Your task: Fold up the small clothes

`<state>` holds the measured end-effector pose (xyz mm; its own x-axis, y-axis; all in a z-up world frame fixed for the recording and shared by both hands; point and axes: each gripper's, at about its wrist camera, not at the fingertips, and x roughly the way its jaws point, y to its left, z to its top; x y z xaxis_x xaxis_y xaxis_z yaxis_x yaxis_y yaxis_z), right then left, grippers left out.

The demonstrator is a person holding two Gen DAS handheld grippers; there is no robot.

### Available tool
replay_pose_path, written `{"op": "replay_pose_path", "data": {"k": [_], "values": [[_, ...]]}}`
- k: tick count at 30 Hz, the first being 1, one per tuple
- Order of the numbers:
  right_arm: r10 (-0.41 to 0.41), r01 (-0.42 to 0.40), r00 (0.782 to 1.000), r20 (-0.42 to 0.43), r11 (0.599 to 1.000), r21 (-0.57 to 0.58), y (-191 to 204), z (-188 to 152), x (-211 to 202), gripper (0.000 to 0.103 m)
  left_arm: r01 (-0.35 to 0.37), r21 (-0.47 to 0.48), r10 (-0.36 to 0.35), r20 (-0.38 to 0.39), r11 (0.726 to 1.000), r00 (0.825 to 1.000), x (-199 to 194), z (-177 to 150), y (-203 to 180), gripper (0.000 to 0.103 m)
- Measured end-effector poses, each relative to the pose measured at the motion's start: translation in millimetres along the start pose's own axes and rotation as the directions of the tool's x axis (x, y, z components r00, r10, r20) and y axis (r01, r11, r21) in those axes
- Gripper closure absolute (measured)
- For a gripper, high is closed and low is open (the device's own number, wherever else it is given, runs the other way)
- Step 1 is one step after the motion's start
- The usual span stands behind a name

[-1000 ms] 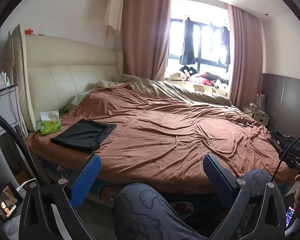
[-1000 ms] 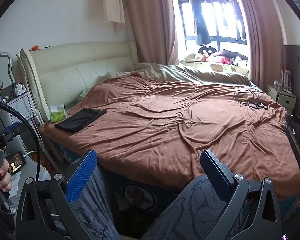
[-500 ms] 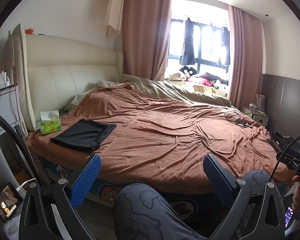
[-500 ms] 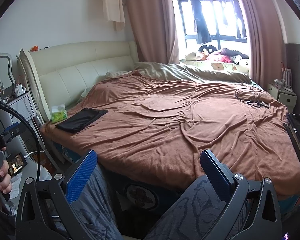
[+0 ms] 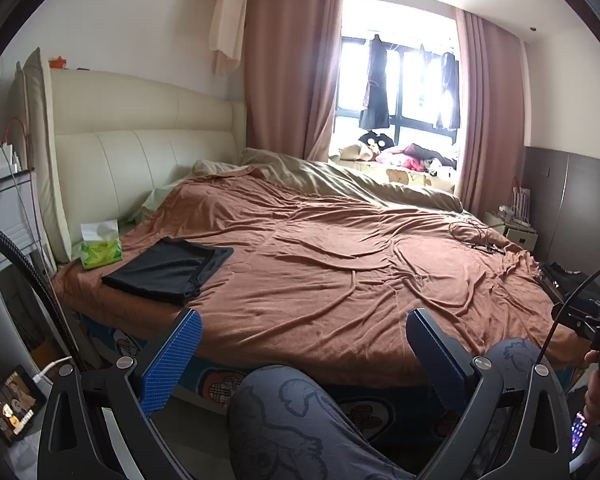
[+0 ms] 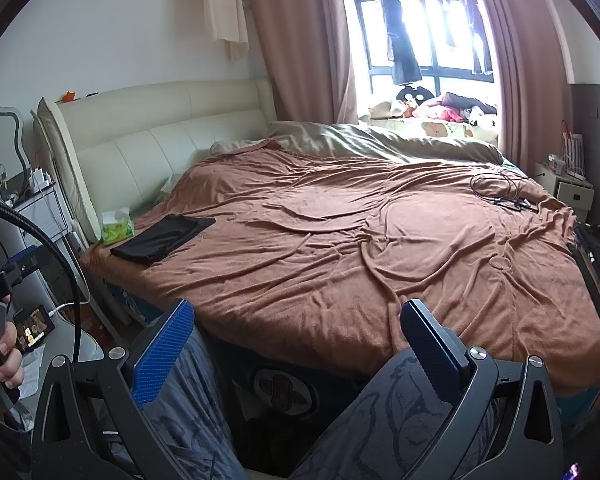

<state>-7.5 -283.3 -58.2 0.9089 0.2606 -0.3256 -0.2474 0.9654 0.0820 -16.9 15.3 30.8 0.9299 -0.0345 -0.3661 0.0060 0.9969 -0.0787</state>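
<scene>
A folded black garment lies flat on the brown blanket at the bed's near left corner. More dark clothing is piled at the bed's right edge. My left gripper is open, held low in front of the bed above a person's knee, with nothing between its blue pads. My right gripper is open too, empty, above the person's legs and short of the bed's edge. Both stand well away from the clothes.
A green tissue pack sits beside the black garment near the cream headboard. A coiled cable lies far right on the blanket. A small lit screen rests on the floor at left. A person's hand holds the other gripper's handle.
Both views have shifted only slightly. Nothing on the bed has moved, and both grippers stay open.
</scene>
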Motion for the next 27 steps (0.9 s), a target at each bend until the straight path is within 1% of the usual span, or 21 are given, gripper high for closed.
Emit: {"op": "replay_pose_path", "data": {"k": [22, 27], "values": [[-0.001, 0.001, 1.000, -0.009, 1.000, 0.009, -0.2, -2.2, -2.5, 0.000, -0.003, 0.000, 0.003, 0.001, 1.000, 1.000, -2.1, -0.3, 2.4, 0.000], [-0.003, 0.003, 1.000, -0.011, 1.000, 0.005, -1.0, -2.0, -4.4, 0.000, -0.002, 0.001, 0.002, 0.011, 1.000, 1.000, -9.1, -2.1, 6.3, 0.000]]}}
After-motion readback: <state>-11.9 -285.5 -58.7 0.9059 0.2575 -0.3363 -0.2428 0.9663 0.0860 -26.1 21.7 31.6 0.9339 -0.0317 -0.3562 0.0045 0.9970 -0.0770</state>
